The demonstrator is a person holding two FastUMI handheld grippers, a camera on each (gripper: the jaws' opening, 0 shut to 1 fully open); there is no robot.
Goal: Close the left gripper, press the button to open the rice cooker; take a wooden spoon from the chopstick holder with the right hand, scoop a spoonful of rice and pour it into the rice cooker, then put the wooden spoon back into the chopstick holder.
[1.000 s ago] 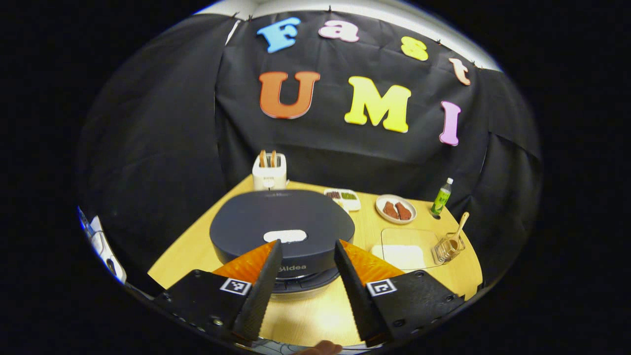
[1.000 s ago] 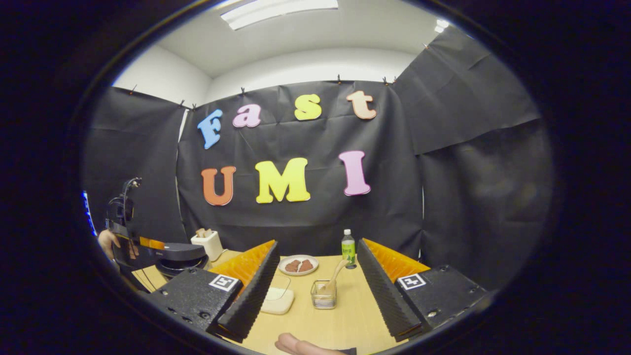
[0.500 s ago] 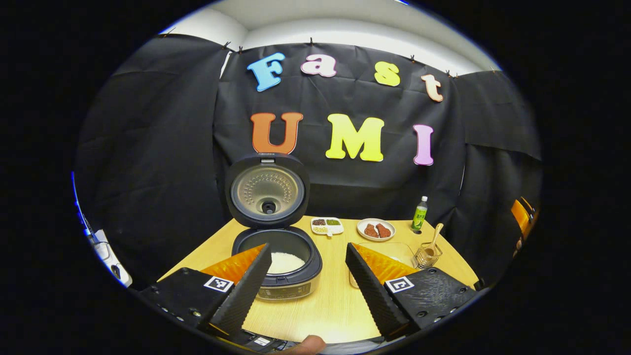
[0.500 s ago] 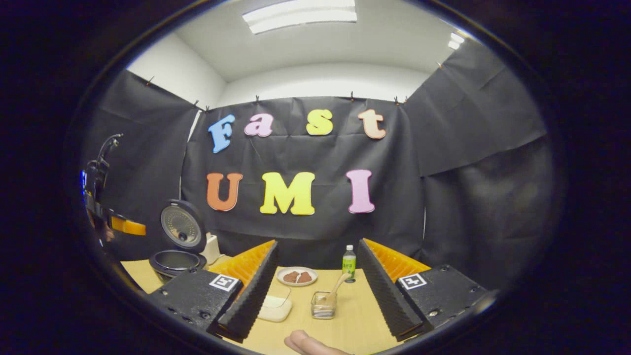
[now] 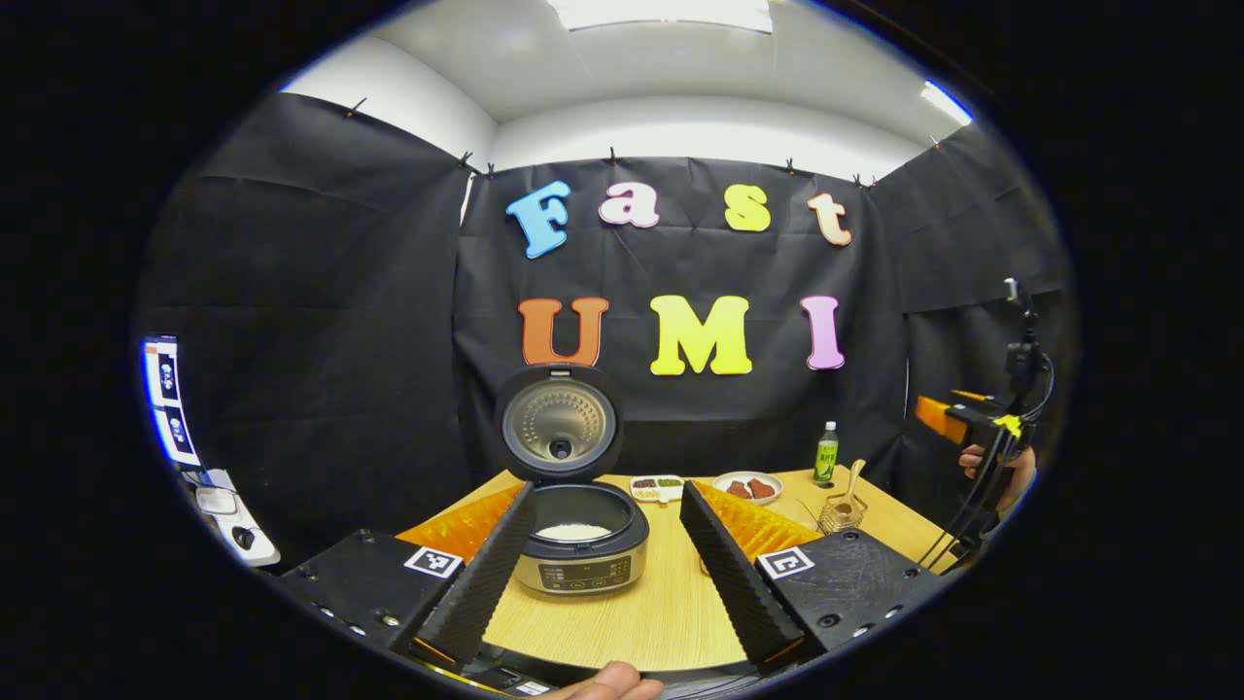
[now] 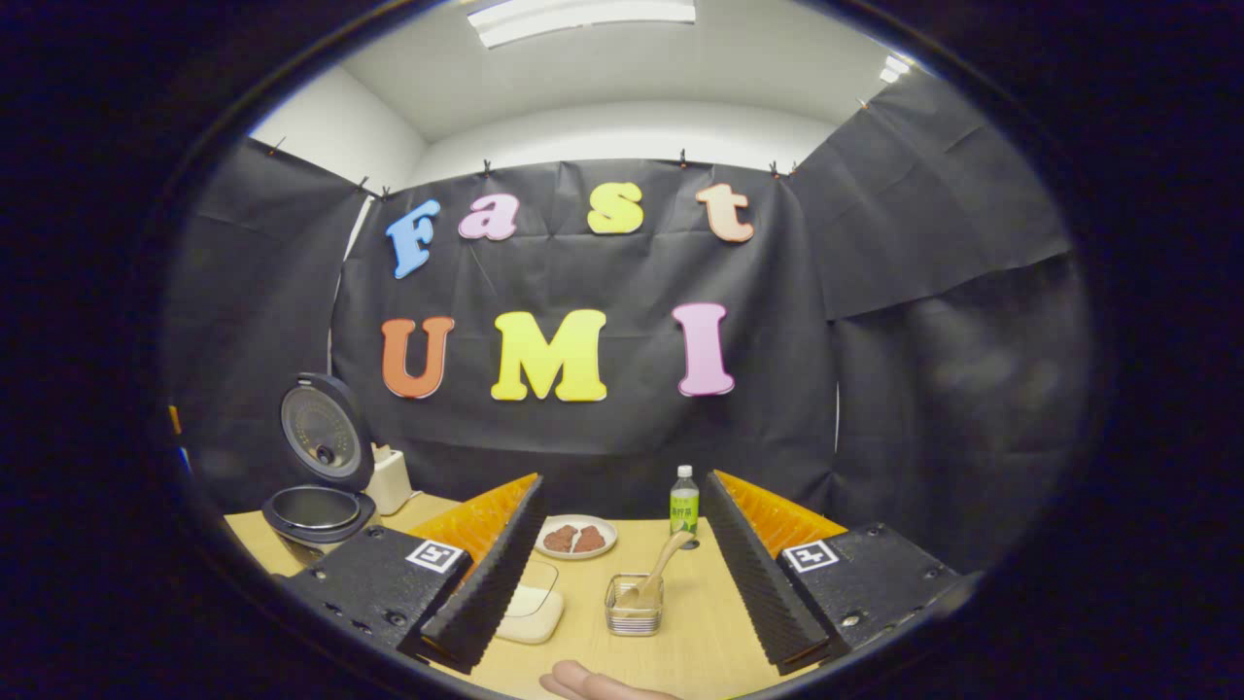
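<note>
The dark rice cooker [image 5: 581, 556] stands with its lid [image 5: 559, 423] raised upright, and white rice [image 5: 571, 532] shows in the pot. My left gripper [image 5: 607, 491] hangs open, back from the cooker, with nothing between its fingers. In the right gripper view the cooker [image 6: 316, 510] is at the far left. My right gripper [image 6: 624, 481] is open above the table's near edge, facing the clear chopstick holder [image 6: 634, 603]. A wooden spoon [image 6: 661, 564] leans in that holder. A shallow white dish of rice [image 6: 530, 611] lies left of the holder, partly behind a finger.
A plate of brown pieces [image 6: 575, 537] and a green bottle [image 6: 684, 498] stand at the back of the wooden table [image 6: 680, 642]. A white toaster [image 6: 391, 478] sits behind the cooker. A small divided dish [image 5: 657, 484] lies beside the cooker. The other gripper [image 5: 948, 413] and a hand [image 5: 982, 462] show far right.
The cooker's lid has sprung from shut to fully upright. My left gripper has drawn back and up from the cooker. The right gripper has barely shifted and stays open.
</note>
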